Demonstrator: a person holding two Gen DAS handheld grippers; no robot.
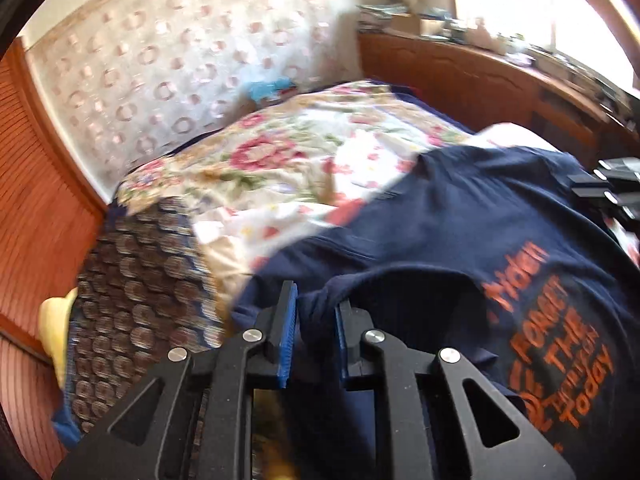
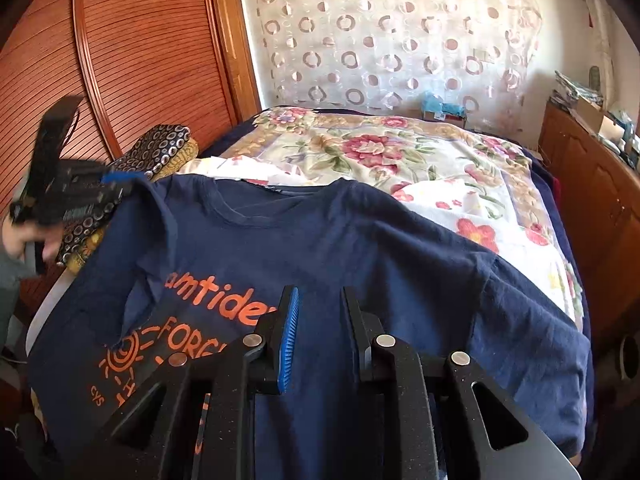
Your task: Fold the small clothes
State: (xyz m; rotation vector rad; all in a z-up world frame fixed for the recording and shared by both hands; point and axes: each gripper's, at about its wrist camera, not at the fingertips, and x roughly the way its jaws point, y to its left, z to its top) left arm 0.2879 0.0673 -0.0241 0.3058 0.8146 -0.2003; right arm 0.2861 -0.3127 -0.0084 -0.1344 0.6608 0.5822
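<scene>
A navy T-shirt (image 2: pixel 340 240) with orange print lies front-up on the flowered bedspread (image 2: pixel 380 148). My left gripper (image 1: pixel 317 308) has its jaws around a fold of the shirt's sleeve (image 1: pixel 320 320) and holds it lifted; in the right wrist view the left gripper (image 2: pixel 116 184) pinches that sleeve at the shirt's left shoulder. My right gripper (image 2: pixel 318 308) hovers over the shirt's middle with its jaws apart and nothing between them. The right gripper (image 1: pixel 612 188) shows at the right edge of the left wrist view.
A patterned cushion pile (image 2: pixel 160 148) sits at the bed's left side. A wooden slatted door (image 2: pixel 120 60) stands to the left. A wooden cabinet (image 2: pixel 592 184) with clutter on top runs along the right. A circle-patterned curtain (image 2: pixel 400 40) hangs behind the bed.
</scene>
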